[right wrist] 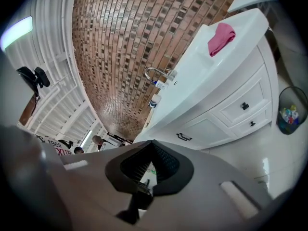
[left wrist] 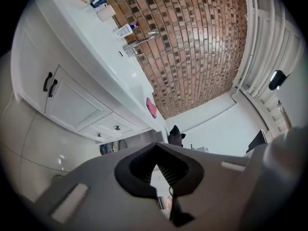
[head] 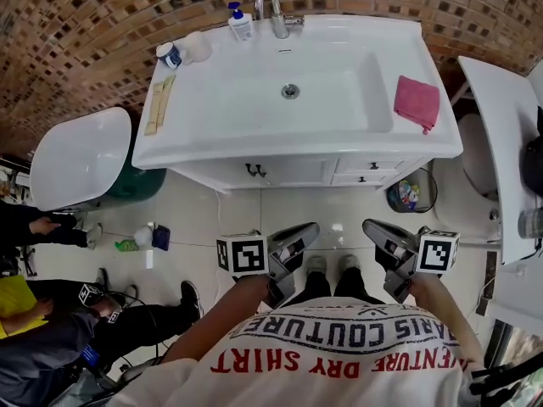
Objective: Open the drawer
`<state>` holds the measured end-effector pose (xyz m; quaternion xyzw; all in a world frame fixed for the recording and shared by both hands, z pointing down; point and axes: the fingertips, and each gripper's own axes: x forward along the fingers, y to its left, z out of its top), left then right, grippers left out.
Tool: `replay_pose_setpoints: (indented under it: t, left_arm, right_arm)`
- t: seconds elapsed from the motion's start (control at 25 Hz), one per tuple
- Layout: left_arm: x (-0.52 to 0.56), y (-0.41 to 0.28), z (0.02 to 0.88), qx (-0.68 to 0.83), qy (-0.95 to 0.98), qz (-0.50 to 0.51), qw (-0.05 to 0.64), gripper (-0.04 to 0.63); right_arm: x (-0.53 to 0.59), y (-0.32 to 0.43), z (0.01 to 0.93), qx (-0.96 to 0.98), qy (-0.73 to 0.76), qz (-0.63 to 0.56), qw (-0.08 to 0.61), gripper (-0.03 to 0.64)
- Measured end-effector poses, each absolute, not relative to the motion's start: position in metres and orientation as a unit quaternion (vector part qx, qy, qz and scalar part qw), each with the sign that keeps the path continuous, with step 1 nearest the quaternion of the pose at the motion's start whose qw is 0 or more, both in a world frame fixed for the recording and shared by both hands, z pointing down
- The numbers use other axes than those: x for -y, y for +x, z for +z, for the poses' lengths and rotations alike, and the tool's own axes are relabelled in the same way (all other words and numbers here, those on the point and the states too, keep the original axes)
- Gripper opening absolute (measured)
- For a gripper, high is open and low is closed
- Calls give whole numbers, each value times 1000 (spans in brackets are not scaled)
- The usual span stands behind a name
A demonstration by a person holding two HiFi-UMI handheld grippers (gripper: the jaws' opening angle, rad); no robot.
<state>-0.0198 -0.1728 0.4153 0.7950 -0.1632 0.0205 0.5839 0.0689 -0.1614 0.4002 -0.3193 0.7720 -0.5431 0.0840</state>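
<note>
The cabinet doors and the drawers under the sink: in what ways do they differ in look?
The cabinet doors have long dark handles, set side by side; each of the drawers has one small dark knob. The doors are tall panels; the drawers are low and stacked. The doors lie under the middle of the sink, the drawers toward the pink cloth. Both are white and shut.

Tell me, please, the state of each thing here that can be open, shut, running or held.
upper drawer: shut
lower drawer: shut
cabinet doors: shut
faucet: no water seen running
pink cloth: lying crumpled, not held
soap bottle: upright
left gripper: shut, empty
right gripper: shut, empty
</note>
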Motion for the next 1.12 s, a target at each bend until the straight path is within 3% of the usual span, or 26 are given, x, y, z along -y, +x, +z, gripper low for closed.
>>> replay_pose_setpoints:
  t: [0.28, 0.68, 0.8, 1.12]
  left_arm:
    - [173, -28, 431, 210, 780, 13, 589, -17]
    - [177, -31, 447, 229, 763, 15, 604, -17]
    - [178, -40, 452, 239, 757, 16, 607, -17]
    - [183, -92, 485, 294, 727, 15, 620, -17]
  right_arm:
    - [184, 102, 429, -814, -385, -435, 1, 16]
    - [231, 161, 533, -793, -462, -345, -195, 154]
    - [253, 180, 565, -771, -487, -343, -227, 229]
    - [289, 193, 653, -712, -520, -393, -262, 244]
